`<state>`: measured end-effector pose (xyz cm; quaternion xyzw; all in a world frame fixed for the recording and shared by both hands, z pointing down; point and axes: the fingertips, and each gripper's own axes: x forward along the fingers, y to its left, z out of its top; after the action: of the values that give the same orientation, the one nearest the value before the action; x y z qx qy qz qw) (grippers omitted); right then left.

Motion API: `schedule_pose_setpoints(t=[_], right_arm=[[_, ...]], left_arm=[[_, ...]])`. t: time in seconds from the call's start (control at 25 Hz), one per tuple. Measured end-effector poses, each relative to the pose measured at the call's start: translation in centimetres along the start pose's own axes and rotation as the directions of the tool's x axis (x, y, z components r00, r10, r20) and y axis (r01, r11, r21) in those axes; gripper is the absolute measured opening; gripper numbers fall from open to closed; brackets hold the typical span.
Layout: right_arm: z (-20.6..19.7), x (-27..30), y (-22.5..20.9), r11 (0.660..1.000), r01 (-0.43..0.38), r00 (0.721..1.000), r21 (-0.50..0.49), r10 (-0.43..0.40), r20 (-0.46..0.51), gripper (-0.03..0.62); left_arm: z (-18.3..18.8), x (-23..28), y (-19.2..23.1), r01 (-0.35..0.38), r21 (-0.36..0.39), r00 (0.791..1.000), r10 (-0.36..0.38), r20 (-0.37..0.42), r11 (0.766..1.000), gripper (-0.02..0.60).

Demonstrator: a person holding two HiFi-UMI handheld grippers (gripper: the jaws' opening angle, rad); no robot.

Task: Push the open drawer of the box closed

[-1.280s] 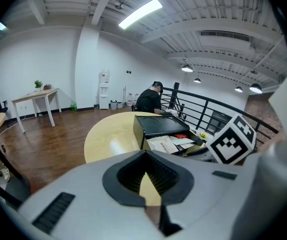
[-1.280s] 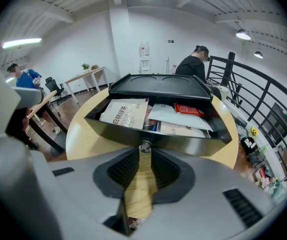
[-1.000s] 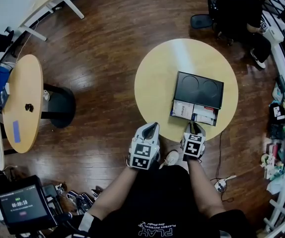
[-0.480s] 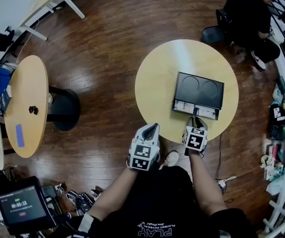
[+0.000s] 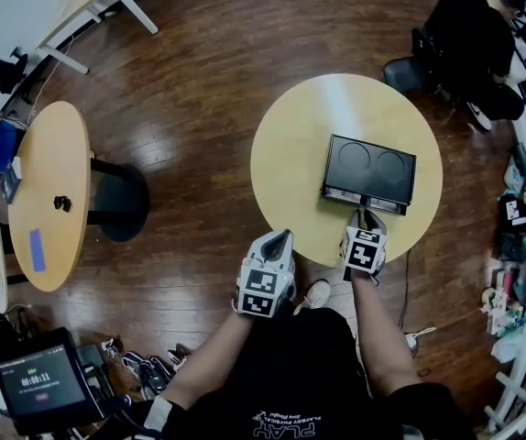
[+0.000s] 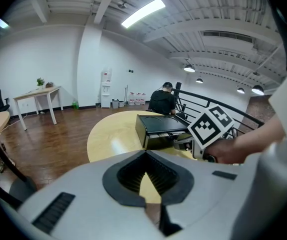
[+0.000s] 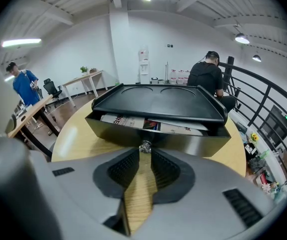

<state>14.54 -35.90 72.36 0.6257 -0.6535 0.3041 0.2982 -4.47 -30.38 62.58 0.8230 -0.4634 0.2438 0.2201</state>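
Right gripper [image 7: 144,154] had its jaws drawn in to a narrow slit, and the small metal knob [image 7: 144,147] of the drawer [image 7: 183,143] sat caught between their tips, though how firmly could not be judged. That drawer stood almost home in the black box [image 5: 370,168], its front just proud of the body. Through the thin opening above it showed the edges of printed papers [image 7: 128,120]; their print was too small to read, and everything deeper in was hidden under the box top, a tray-like lid with two round recesses. The box lay on the right half of a round wooden table [image 5: 290,154], its drawer side turned toward the wearer. Left gripper [image 6: 145,156] had its jaws closed together on nothing and hung off the table's near edge, well apart from the box. From its camera the right gripper's marker cube [image 6: 211,126] covered part of the drawer front. Beyond the table a person in black [image 5: 469,35] sat turned away, partly cut off by the frame. Another person, in blue [image 7: 21,86], stood small at the far left beside a second table [image 5: 48,191].
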Motion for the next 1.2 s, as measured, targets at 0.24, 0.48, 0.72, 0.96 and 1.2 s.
schedule_pose_setpoints(t=[0.24, 0.48, 0.72, 0.96, 1.2], right_arm=[[1.0, 0.6, -0.3, 1.0, 0.015, 1.0, 0.002, -0.015, 0.007, 0.075], [1.6, 0.8, -0.6, 1.0, 0.026, 1.0, 0.001, -0.026, 0.013, 0.077], [1.7, 1.0, -0.8, 1.0, 0.02, 0.999, -0.003, -0.02, 0.026, 0.077], [1.7, 1.6, -0.7, 0.999, 0.028, 1.0, -0.019, -0.027, 0.015, 0.077], [2.0, 2.0, -0.1, 0.999, 0.026, 1.0, -0.029, -0.025, 0.012, 0.077]], left_arm=[[0.0, -0.1, -0.2, 0.002, 0.001, 1.0, -0.002, -0.001, 1.0, -0.003], [0.0, -0.1, -0.5, 0.007, 0.001, 1.0, -0.007, 0.001, 1.0, -0.005], [0.4, 0.1, -0.6, 0.006, 0.002, 1.0, -0.006, 0.006, 1.0, -0.005], [0.3, -0.2, 0.1, -0.001, -0.014, 1.0, 0.001, 0.005, 1.0, -0.005], [1.8, -0.6, 0.0, 0.013, -0.024, 0.999, -0.012, 0.037, 1.0, -0.004]])
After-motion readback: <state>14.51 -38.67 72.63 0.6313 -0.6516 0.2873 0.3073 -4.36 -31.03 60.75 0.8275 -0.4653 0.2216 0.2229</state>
